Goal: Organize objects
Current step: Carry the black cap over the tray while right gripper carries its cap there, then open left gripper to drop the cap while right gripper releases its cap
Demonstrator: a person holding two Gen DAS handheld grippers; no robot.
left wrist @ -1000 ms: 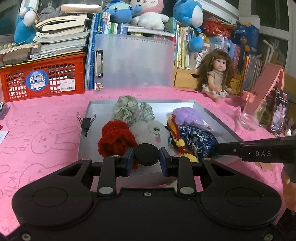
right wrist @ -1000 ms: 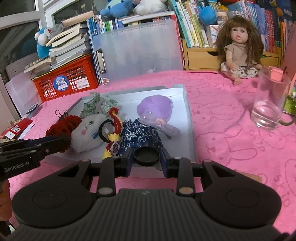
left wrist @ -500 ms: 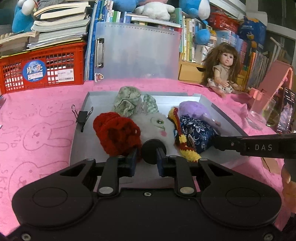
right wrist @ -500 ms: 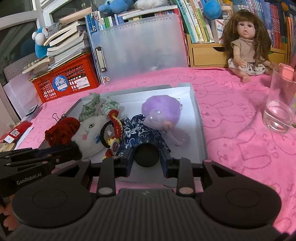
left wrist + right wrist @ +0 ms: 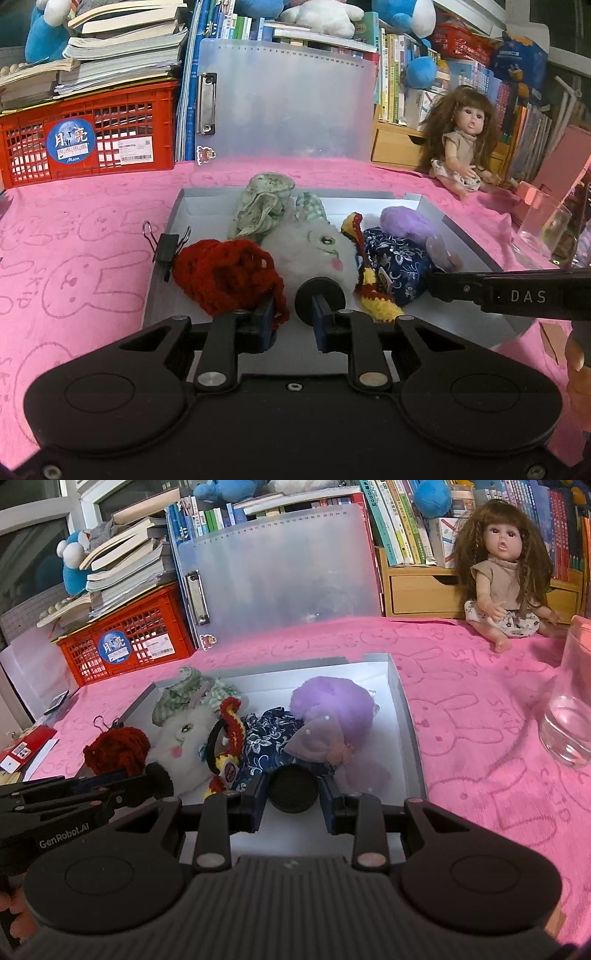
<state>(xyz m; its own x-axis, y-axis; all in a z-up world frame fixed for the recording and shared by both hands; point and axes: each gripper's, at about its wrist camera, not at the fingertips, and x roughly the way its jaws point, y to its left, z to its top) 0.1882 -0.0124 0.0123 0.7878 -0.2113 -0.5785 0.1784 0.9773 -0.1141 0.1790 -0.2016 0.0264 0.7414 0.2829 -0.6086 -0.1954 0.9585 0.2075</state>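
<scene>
On the pink rabbit-print tablecloth (image 5: 92, 221) sits a shallow grey rectangular tray (image 5: 404, 716) holding a row of soft fabric items. From the left: a red crocheted yarn piece (image 5: 225, 273), a white fluffy plush face (image 5: 314, 254), a red-and-yellow knitted cord (image 5: 369, 280), a dark blue floral cloth pouch (image 5: 399, 266) and a purple fluffy plush (image 5: 332, 709). A pale green patterned fabric bundle (image 5: 262, 206) lies behind the white plush, toward the far tray wall. A black binder clip (image 5: 168, 247) grips the left tray rim.

Left gripper (image 5: 291, 317): jaws parted with a clear gap, nothing clamped. The left pad touches a trailing strand of the red crocheted piece; a round black disc shows at the right pad.

Right gripper (image 5: 293, 794): jaws spread wide, released, low over the near tray floor just in front of the blue pouch. A round black disc sits between the pads.

Outside the tray: a clear drinking glass (image 5: 569, 720) to the right, a long-haired doll (image 5: 502, 572) seated behind it, and a red plastic crate (image 5: 85, 136) at far left.
</scene>
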